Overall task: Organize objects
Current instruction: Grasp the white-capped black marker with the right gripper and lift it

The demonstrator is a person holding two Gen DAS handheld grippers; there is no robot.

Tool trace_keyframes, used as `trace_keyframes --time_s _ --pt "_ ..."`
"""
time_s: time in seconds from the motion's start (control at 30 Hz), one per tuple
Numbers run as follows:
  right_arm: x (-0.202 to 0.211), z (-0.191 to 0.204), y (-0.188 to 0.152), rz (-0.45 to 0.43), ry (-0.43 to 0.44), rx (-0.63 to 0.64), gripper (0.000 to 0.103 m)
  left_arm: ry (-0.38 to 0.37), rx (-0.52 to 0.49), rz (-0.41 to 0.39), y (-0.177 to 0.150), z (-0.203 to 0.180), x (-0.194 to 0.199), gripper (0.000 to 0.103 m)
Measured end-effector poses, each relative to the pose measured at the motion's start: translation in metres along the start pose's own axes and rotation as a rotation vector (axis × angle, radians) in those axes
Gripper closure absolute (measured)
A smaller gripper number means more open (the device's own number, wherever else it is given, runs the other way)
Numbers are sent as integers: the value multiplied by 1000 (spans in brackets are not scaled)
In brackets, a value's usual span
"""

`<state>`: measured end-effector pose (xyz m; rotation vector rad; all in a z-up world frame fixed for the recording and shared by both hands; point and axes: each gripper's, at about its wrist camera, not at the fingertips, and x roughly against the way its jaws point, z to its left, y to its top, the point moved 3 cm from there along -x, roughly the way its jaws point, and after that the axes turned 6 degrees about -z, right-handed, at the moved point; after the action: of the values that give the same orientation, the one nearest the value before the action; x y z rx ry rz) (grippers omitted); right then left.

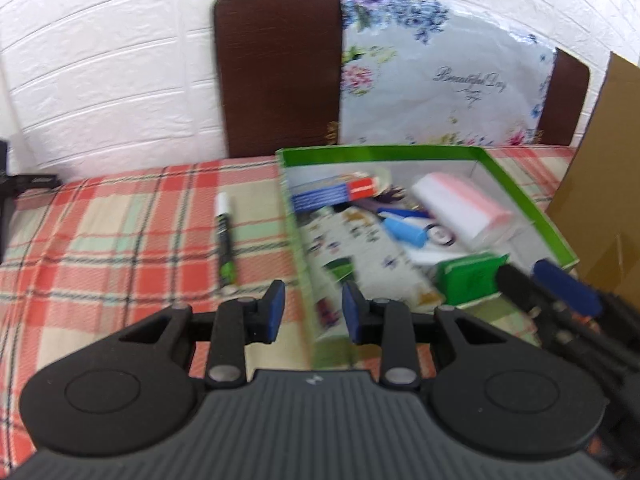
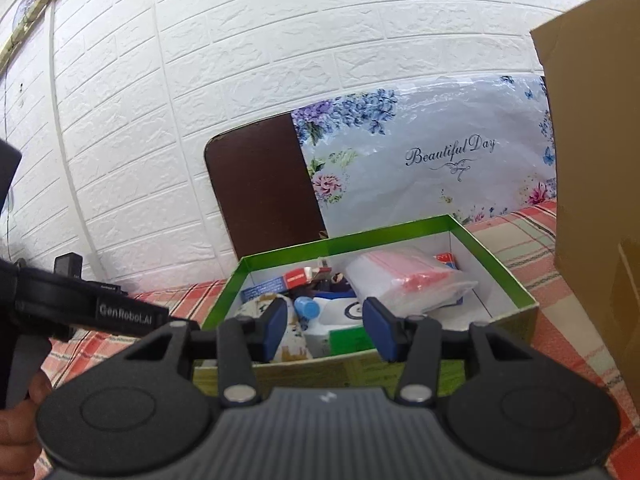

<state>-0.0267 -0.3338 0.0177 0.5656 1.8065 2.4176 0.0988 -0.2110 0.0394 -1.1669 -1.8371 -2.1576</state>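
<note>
- A green box point(image 1: 520, 184) is being seen open-topped on the desk point(image 1: 100, 248), which is covered by a red, cream and green plaid cloth; its inside walls are white.
- A clear bag with a pink strip point(image 1: 464, 212) is lying inside toward the right; a blue-and-red carton point(image 1: 336, 192) is resting along the far wall, a light-blue cylinder point(image 1: 404, 230) near the middle, and a green packet point(image 1: 472, 280) at the near wall.
- A floral printed item is lying along the box's left inside; what it is cannot be told through the blur.
- A marker point(image 1: 225, 248) with a white cap and a dark, green-labelled barrel is lying on the cloth just left of the box, apart from it.
- The left gripper point(image 1: 313, 312) is being held over the box's near-left wall; its blue pads are showing a narrow gap, drawn in as far as they go, with nothing pinched.
- The right gripper point(image 2: 326, 330) is being held at the box's near wall, jaws parted and empty; its blue tip is also showing at the right edge of the left view.
- A brown cardboard box point(image 2: 592, 160) is standing right of the green box.
- A dark brown board point(image 1: 280, 72) and a flowered plastic sheet point(image 1: 440, 80) are leaning on the white brick-pattern wall point(image 1: 100, 60).
</note>
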Motion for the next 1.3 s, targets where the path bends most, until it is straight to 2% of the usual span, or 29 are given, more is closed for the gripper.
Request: trace_keyframes --time_s 0.13,0.3,0.47,0.6,0.73,0.8,0.83,0.9,1.0,1.07,1.1,1.2,1.3 --pt "5 21 1 -2 32 35 58 62 7 -17 -10 27 12 69" --pt "6 58 -1 2 81 116 59 114 70 -13 -20 66 19 69" --pt "2 98 -5 20 137 173 58 164 130 -7 -35 113 21 65" --pt "-11 133 -21 73 196 217 59 226 223 18 -52 158 15 65" --pt "-44 163 -41 201 252 224 59 300 256 28 -68 193 9 65" --pt "-69 178 -50 255 252 260 64 301 292 41 -74 208 6 65" --pt "-81 183 -55 276 236 287 71 300 307 48 -77 214 5 65" --pt "-110 193 -61 297 171 368 76 305 322 51 -80 224 4 65" --pt "-150 201 -66 301 48 473 76 315 332 44 -81 233 2 64" --pt "-175 195 -72 346 -21 486 76 317 339 43 -81 236 1 63" --pt "-186 189 -75 391 -39 463 80 313 343 43 -82 237 0 62" --pt "-188 186 -77 414 -23 417 85 299 350 41 -82 238 2 60" --pt "-167 190 -79 474 113 326 85 257 372 44 -81 236 3 59"
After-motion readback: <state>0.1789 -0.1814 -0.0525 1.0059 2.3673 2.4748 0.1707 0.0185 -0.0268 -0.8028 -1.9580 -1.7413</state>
